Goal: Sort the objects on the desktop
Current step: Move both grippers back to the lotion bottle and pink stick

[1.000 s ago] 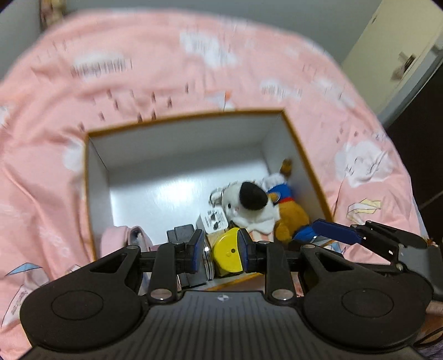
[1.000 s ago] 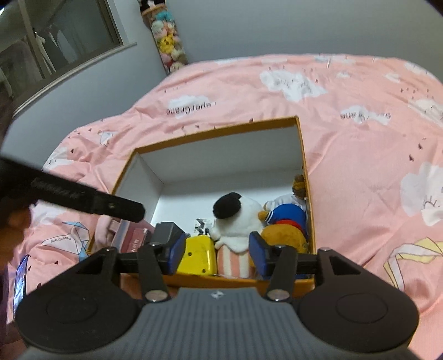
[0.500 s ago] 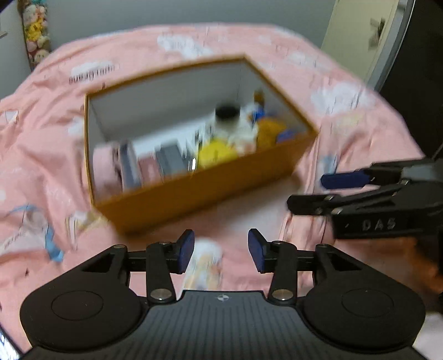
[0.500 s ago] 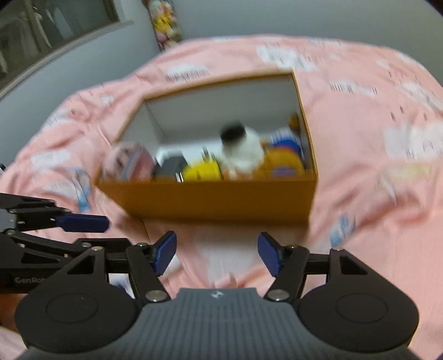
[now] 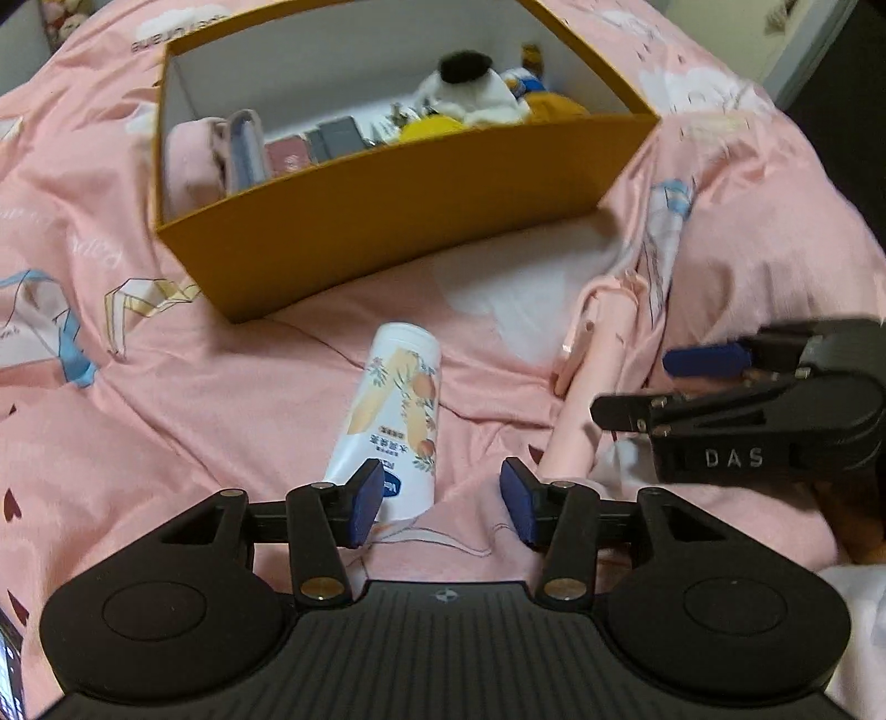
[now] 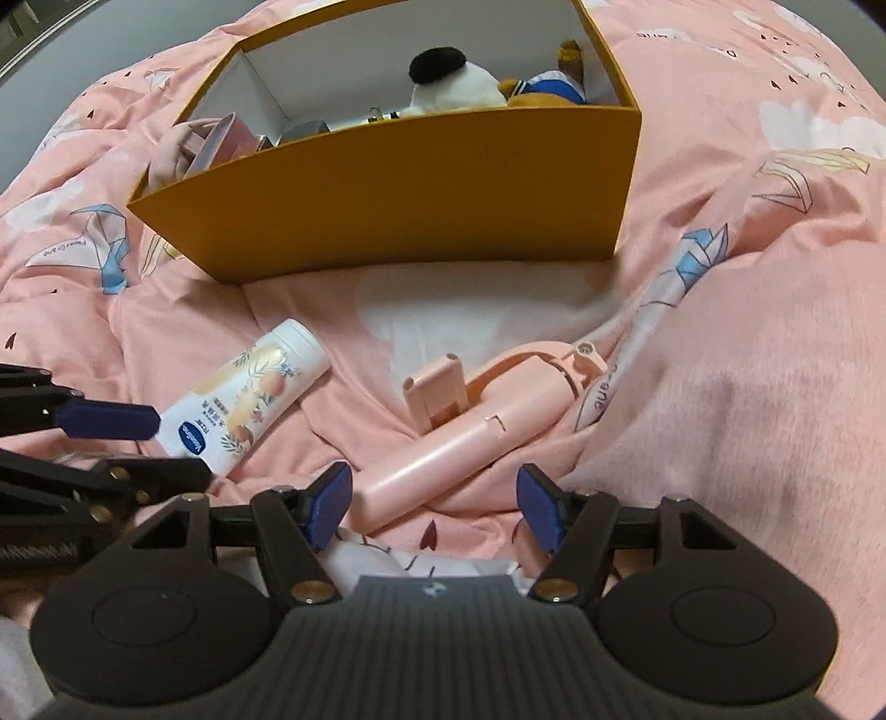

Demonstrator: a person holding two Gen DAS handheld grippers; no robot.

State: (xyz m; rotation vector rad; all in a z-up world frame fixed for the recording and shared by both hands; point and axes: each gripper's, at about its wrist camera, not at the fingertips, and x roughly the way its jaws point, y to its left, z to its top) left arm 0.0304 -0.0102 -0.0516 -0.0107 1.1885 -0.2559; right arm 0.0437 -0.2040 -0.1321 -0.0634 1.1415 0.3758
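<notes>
Both grippers pulled back from box (image 5: 421, 183); jaws released, empty. Left gripper (image 5: 440, 501) should straddle bottle (image 5: 393, 421), lower centre, squarely.

The whole scene is a bed w/ a pink duvet (image 5: 232, 399), wrinkled, printed w/ white clouds, paper cranes in blue and small dark hearts. At far left a grey wall (image 5: 22, 50) shows, and some soft toys (image 5: 72, 8) hang in the corner. At far right is a pale door (image 5: 714, 16). Light is dim, indoor.
</notes>
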